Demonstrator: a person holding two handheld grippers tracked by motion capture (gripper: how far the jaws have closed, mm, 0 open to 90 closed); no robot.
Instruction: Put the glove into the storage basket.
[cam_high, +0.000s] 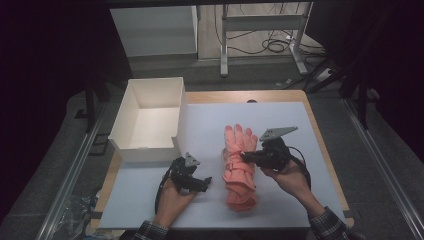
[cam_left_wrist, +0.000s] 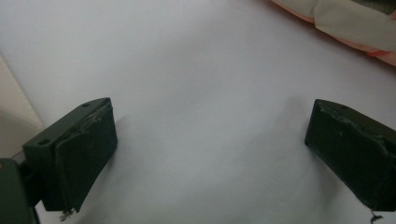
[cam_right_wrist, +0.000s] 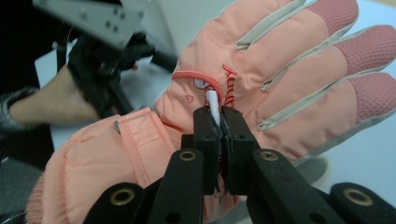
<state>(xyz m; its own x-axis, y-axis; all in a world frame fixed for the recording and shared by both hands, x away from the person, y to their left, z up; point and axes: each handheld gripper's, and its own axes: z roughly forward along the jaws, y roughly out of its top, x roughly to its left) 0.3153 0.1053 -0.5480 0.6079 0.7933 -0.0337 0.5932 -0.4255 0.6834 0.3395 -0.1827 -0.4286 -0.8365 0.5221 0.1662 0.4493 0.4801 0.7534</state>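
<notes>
A padded salmon-pink glove with knit cuff and textured fingertips lies mid-bench on a smooth white sheet. The right tool is clamped on its thin white tab (jaws nearly together). The left tool gapes, holding nothing, beside a white rectangular box.

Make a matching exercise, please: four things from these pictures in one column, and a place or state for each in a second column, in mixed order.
Things:
1. white box
2. pink glove
3. left gripper
4. right gripper

Places or states:
A. jaws wide apart over the bare mat
B. lies on the mat, fingers pointing away from the person
C. jaws shut on a small white tab of the glove
D. stands at the far left of the table, nothing inside

Pairs: 1-D, 2-B, 3-A, 4-C
</notes>
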